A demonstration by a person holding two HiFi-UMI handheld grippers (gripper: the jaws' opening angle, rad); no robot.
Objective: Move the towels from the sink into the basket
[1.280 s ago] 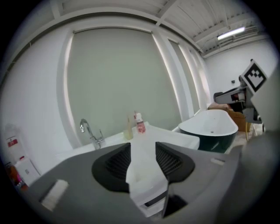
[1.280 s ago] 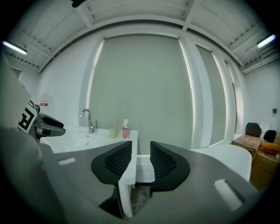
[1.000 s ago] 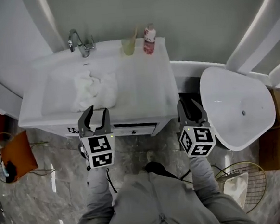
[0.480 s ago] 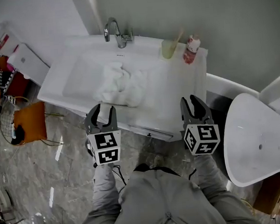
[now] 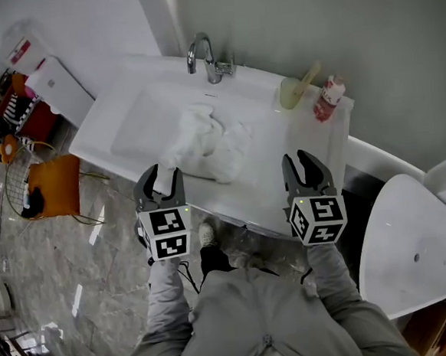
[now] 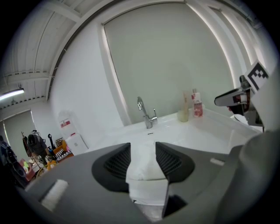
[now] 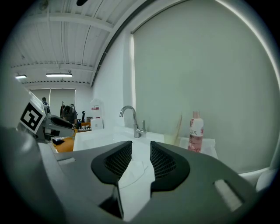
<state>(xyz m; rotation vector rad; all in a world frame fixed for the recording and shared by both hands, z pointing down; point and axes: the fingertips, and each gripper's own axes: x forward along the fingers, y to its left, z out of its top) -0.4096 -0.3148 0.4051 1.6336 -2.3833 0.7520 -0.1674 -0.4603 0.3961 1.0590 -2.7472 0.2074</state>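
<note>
**Inspector:** Position of the towels?

**Assistant:** The towels (image 5: 205, 140) lie in the sink (image 5: 138, 119), toward its right side. The tap (image 5: 207, 58) stands behind them at the back rim.

**Inspector:** The counter?

**Assistant:** The counter (image 5: 279, 157) runs right of the sink. At its back right corner stand a cup (image 5: 293, 92) and, to its right, a bottle (image 5: 328, 100).

**Inspector:** Grippers?

**Assistant:** The left gripper (image 5: 160, 178) is at the sink's front edge, near the towels. The right gripper (image 5: 300, 167) is before the counter, well to their right.
</note>
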